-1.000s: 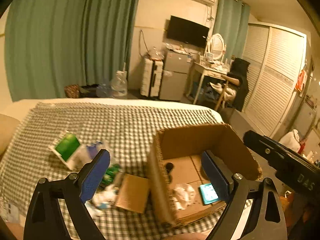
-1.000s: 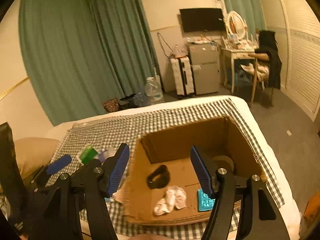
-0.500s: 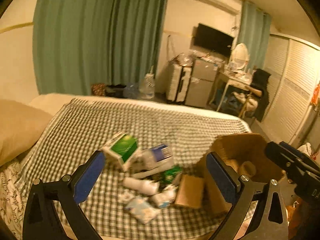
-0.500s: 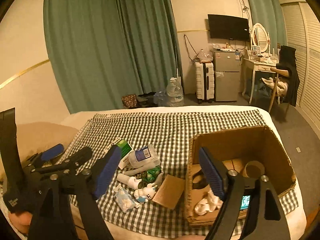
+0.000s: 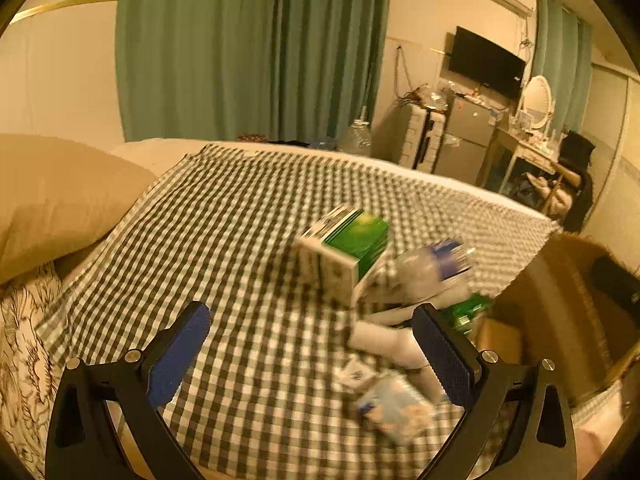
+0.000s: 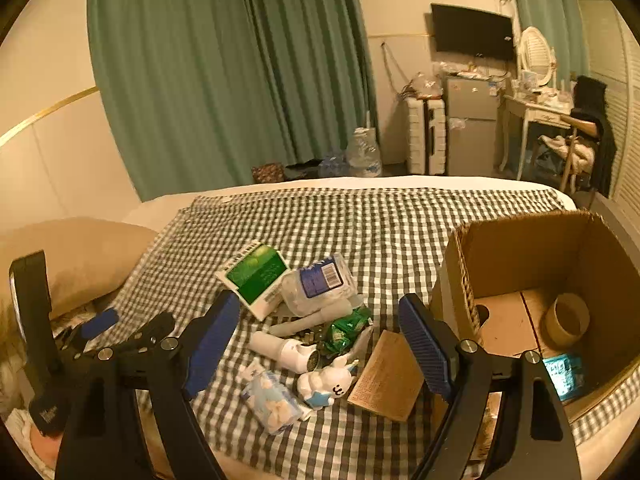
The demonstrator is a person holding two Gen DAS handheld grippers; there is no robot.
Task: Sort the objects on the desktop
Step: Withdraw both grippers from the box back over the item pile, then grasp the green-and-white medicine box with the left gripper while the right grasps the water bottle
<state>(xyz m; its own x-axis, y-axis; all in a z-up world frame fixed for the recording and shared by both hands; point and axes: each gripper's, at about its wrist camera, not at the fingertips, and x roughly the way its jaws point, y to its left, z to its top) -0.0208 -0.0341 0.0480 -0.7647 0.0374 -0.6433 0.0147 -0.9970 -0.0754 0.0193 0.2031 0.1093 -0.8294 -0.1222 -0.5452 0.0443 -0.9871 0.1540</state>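
While right gripper (image 6: pixel 320 340) gapes | clutter pile (image 6: pixel 304 320) beyond, untouched

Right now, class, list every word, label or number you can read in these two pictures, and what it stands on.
None can be read with confidence.
Green box: barcode and print, too small.
Clear packet: blue label with barcode, too small.
Brown card: fine print, too small.
Teal packet in the cardboard box: white print, too blurred.
Left claw: white marking on its body, illegible.
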